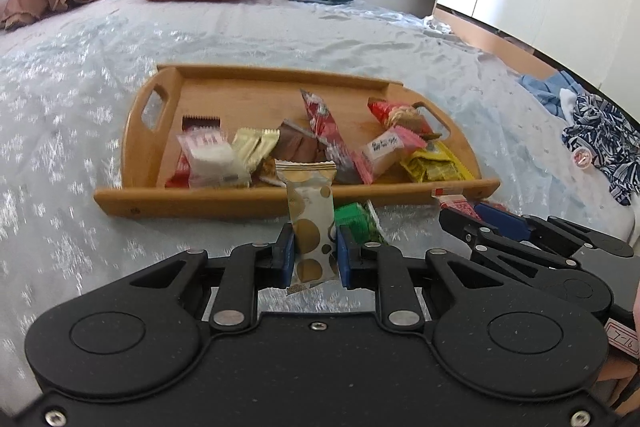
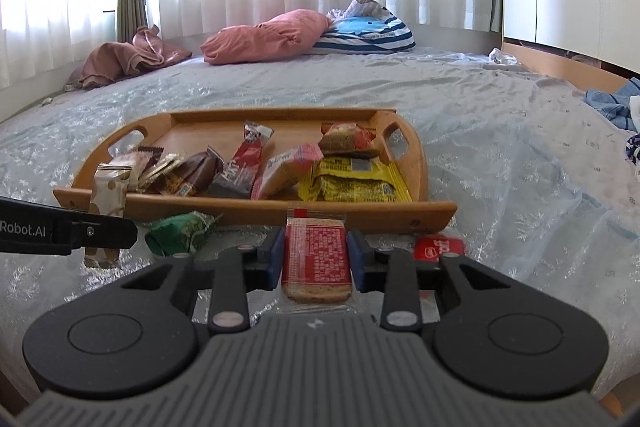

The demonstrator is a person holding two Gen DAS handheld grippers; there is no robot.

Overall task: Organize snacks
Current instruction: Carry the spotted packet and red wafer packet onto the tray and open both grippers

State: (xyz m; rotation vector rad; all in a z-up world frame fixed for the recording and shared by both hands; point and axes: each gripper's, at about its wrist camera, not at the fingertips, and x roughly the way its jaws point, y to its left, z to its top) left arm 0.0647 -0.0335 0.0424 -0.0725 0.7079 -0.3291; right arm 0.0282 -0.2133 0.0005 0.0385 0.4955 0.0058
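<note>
Left wrist view: the left gripper pinches a white, gold-dotted snack packet upright between its blue pads, just before the wooden tray of snacks on the bed. Right wrist view: the right gripper clamps a red biscuit pack, with a green packet and a red packet lying near the tray's front rim.

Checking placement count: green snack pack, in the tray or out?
Out. The green pack lies on the bedspread in front of the tray's near rim, between both claws.
</note>
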